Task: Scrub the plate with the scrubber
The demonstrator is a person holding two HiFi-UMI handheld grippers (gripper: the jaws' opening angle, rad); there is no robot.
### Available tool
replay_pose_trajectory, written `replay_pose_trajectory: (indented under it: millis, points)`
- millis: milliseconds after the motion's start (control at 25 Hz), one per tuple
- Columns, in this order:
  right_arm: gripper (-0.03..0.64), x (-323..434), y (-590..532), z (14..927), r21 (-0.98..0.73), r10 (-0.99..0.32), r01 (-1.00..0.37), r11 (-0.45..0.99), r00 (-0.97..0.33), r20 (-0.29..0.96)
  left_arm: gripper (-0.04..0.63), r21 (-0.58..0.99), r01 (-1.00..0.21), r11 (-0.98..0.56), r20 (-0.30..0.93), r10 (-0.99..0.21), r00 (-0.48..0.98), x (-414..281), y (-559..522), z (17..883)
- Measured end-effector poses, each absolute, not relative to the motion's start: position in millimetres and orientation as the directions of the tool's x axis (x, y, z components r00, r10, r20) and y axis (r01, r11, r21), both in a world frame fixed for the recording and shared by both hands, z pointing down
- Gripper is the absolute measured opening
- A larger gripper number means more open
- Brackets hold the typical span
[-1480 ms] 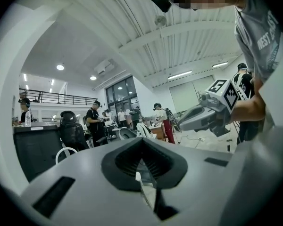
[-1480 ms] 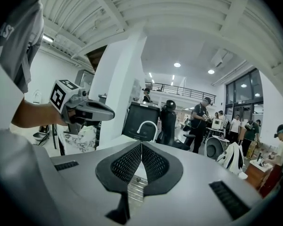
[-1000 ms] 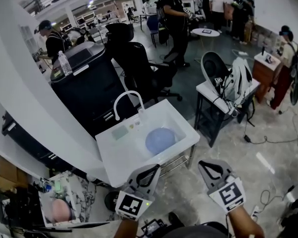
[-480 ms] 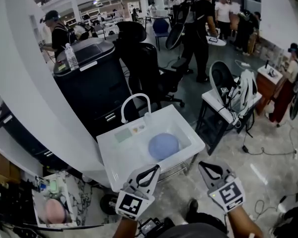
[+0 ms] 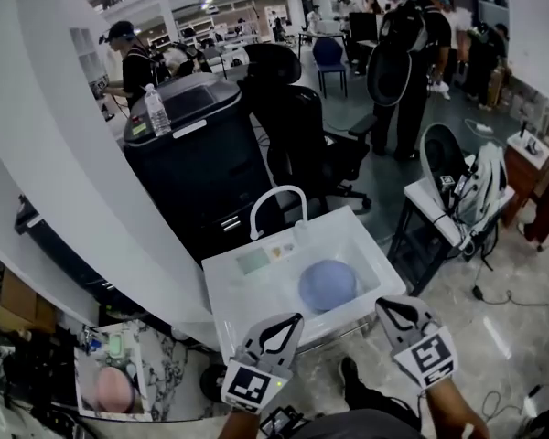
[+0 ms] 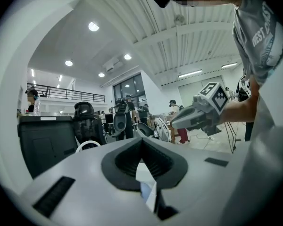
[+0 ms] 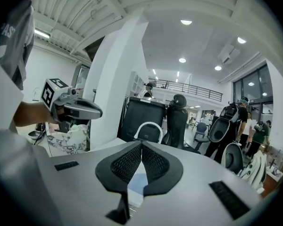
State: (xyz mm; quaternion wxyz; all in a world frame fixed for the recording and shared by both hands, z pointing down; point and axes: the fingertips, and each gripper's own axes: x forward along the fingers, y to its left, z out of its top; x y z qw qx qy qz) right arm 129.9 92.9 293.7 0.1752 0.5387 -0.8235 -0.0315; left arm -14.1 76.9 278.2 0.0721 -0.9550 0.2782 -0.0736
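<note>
A round blue plate [image 5: 328, 284] lies in the basin of a white sink [image 5: 229, 305] in the head view. A pale green scrubber [image 5: 252, 262] rests on the sink's ledge left of the plate, below the white arched faucet [image 5: 276, 204]. My left gripper [image 5: 287, 324] is shut and empty, its tip just short of the sink's near edge. My right gripper [image 5: 385, 306] is also shut and empty, off the sink's near right corner. The right gripper view shows a sliver of the plate [image 7: 137, 180] below its jaws, and the left gripper [image 7: 73, 108] alongside.
A black cabinet [image 5: 197, 154] with a water bottle [image 5: 156, 109] stands behind the sink, with a black office chair [image 5: 302, 126] beside it. A small table with a backpack [image 5: 476, 195] is at the right. A marbled box [image 5: 114, 378] sits at the lower left. People stand farther back.
Both grippers have advanced toward the sink, which now lies closer to their tips and farther right in the head view. Their jaws stay shut. A person with a backpack walked right in the background.
</note>
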Motion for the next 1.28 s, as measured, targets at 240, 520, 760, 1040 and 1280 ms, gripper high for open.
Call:
replay_pose_trajectory:
  millis: [240, 520, 760, 1040, 1280]
  points:
    - [0.031, 142, 32, 317, 0.210, -0.868, -0.857, 0.470, -0.405, 0.287, 0.002, -0.155, -0.579, -0.800, 0.150, -0.598, 0.787, -11, 22, 299]
    - [0.031, 156, -34, 343, 0.167, -0.825, -0.834, 0.526, -0.452, 0.340, 0.002, -0.134, -0.614, -0.778, 0.210, -0.628, 0.749, 2, -39, 324]
    - [0.031, 156, -86, 366, 0.137, -0.775, -0.799, 0.585, -0.502, 0.384, 0.002, -0.120, -0.680, -0.723, 0.242, -0.686, 0.686, -10, -93, 348]
    - [0.031, 157, -149, 410, 0.107, -0.706, -0.754, 0.648, -0.542, 0.457, 0.002, -0.087, -0.757, -0.647, 0.294, -0.743, 0.601, -31, -135, 369]
    - [0.031, 160, -199, 455, 0.073, -0.648, -0.725, 0.685, -0.560, 0.517, 0.002, -0.089, -0.796, -0.598, 0.325, -0.773, 0.544, -42, -165, 392]
